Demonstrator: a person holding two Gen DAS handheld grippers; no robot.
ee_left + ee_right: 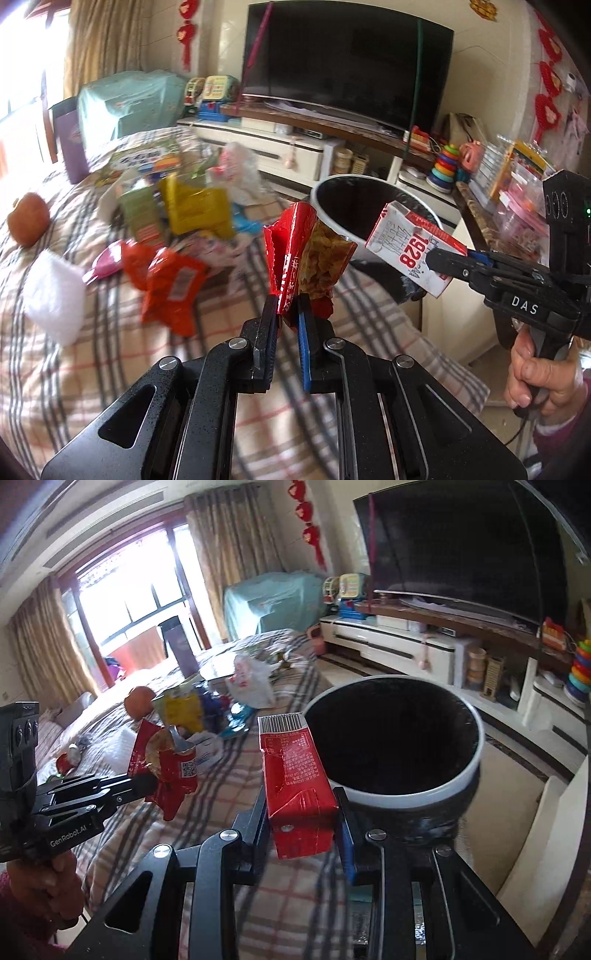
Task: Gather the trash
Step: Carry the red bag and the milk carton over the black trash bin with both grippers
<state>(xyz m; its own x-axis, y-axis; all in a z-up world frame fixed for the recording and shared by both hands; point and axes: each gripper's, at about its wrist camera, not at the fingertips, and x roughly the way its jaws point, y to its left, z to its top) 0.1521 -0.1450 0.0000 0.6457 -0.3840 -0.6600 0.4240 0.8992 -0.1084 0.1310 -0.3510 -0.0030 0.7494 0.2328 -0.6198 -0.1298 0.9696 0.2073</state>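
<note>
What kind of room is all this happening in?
Most likely a family living room. A big television stands on a low cabinet, children's toys sit beside it, and curtains frame a large window. Wrappers lie on a checked cloth.

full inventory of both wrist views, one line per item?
snack bag: 1, red, shut in left gripper
drink carton: 1, red and white, shut in right gripper, near the bin
trash bin: 1, white rim, dark inside, beside the bed
wrappers: several, yellow, green, orange, on the plaid bedspread
orange fruit: 1, on the bedspread
plastic bag: 1, white, on the bedspread
TV: 1, black, on the stand
left gripper: black
right gripper: black
hands: 2, on the grips
</note>
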